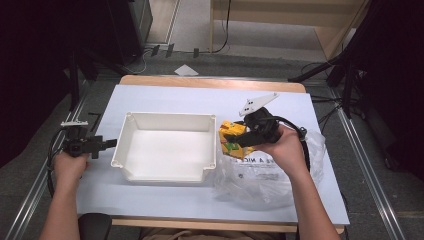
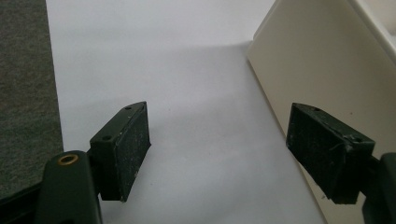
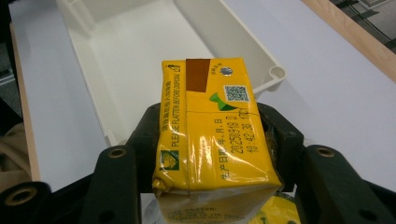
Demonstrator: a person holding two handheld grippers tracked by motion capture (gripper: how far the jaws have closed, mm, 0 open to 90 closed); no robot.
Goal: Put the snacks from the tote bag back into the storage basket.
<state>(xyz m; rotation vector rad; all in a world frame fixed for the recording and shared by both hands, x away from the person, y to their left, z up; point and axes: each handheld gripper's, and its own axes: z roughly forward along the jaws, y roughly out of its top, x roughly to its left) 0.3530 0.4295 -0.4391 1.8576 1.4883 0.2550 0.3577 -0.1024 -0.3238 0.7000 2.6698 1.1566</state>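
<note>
The right tongs grip a yellow carton just beside the white bin's right rim; the left tongs gape empty at its left wall, over bare white surface.

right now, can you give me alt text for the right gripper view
A yellow drink carton is clamped between the right gripper's two black jaws, its top end pointing toward an empty white tray on the white table.
</note>
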